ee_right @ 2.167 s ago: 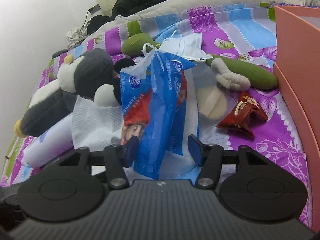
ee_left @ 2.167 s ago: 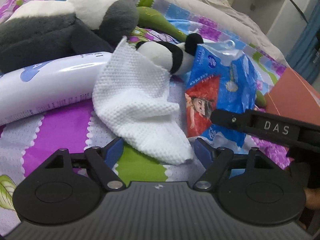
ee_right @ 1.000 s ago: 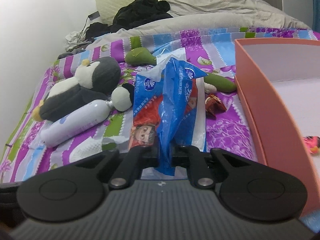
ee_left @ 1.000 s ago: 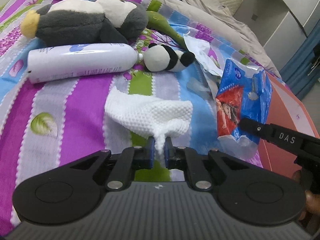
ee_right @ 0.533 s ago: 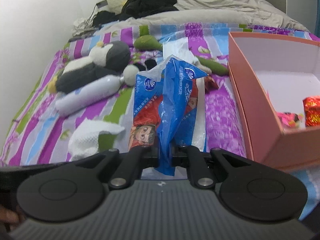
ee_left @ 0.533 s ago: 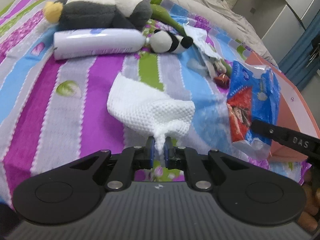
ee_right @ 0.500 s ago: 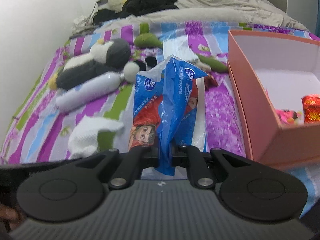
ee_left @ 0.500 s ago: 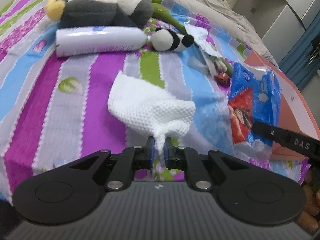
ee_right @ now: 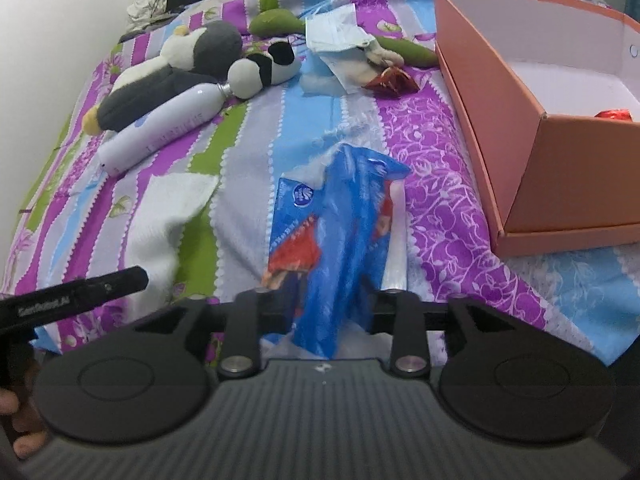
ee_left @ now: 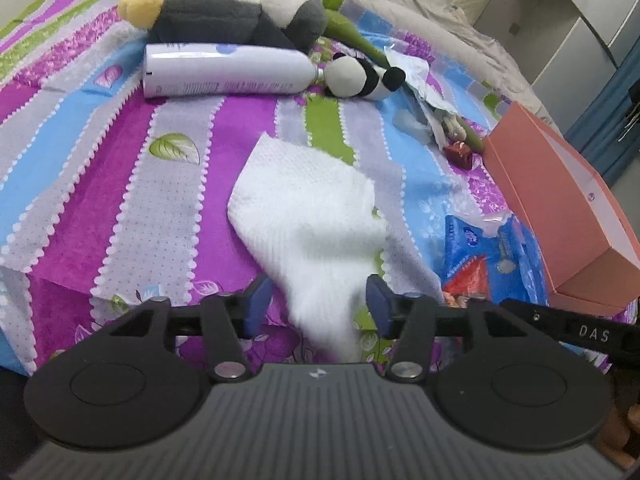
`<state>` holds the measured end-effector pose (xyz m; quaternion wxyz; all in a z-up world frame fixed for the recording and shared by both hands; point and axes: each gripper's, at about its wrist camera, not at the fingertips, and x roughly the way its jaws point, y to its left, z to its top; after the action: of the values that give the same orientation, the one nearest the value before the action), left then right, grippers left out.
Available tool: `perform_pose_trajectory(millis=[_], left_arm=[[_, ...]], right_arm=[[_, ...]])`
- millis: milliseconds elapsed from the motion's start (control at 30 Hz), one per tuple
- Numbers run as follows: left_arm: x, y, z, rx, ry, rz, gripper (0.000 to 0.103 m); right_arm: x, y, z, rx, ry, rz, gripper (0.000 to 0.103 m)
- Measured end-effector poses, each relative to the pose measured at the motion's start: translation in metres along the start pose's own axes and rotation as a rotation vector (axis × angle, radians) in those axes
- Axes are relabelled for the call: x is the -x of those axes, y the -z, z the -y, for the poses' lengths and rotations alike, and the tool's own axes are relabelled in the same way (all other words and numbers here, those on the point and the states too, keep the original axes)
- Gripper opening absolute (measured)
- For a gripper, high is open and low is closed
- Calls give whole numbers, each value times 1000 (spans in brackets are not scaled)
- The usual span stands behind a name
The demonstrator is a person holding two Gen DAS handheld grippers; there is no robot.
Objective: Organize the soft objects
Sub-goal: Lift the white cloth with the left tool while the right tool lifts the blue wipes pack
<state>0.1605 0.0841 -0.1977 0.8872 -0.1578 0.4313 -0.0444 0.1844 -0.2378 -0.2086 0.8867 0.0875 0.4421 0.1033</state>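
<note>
My left gripper (ee_left: 316, 306) stands wide, the white cloth (ee_left: 308, 216) (blurred) loose between its fingers. My right gripper (ee_right: 320, 308) gapes too, the blue packet (ee_right: 340, 232) between its fingers. Both lie on the near bedspread (ee_left: 100, 184); the box (ee_right: 520, 92) sits right.

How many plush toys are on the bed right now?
3. The grey penguin plush lies far left behind the white bottle; the small panda plush sits at the bottle's neck; the green plush lies by the orange box, partly hidden under packaging.
</note>
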Motion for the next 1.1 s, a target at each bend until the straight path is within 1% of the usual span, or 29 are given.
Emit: perform_pose_trajectory(millis=[100, 200, 467, 600, 667, 767, 800, 867, 900, 933, 1000, 1067, 1100], left_arm=[[0, 0, 0, -1, -7, 13, 74], [-2, -2, 2, -19, -20, 32, 77], [-23, -6, 7, -81, -72, 47, 77], [-36, -7, 10, -125, -100, 42, 76], [-43, -8, 10, -127, -120, 33, 75], [-50, -7, 14, -162, -148, 21, 62], [-51, -6, 15, -179, -157, 24, 56], [-52, -7, 16, -185, -161, 23, 49], [-52, -7, 16, -182, -161, 23, 41], [-53, -7, 16, -181, -163, 21, 37], [-53, -8, 16, -179, -166, 19, 20], [-51, -10, 17, -170, -160, 13, 12], [-50, -10, 18, -166, -161, 12, 11]], right_arm=[[-3, 0, -1, 11, 1, 11, 39], [-9, -2, -1, 9, 9, 14, 39], [-21, -6, -3, 16, 38, 30, 40], [-30, -6, -4, 31, 57, 15, 39], [-33, -6, -3, 30, 57, 8, 38], [-37, -5, -3, 46, 62, 3, 33], [-37, -5, -3, 51, 63, 3, 31], [-38, -5, -3, 59, 65, 6, 28], [-38, -5, -3, 67, 65, 6, 27], [-38, -5, -4, 77, 67, 9, 23], [-38, -6, -6, 93, 68, 11, 18], [-36, -7, -7, 97, 63, 15, 14], [-35, -8, -7, 95, 61, 17, 13]])
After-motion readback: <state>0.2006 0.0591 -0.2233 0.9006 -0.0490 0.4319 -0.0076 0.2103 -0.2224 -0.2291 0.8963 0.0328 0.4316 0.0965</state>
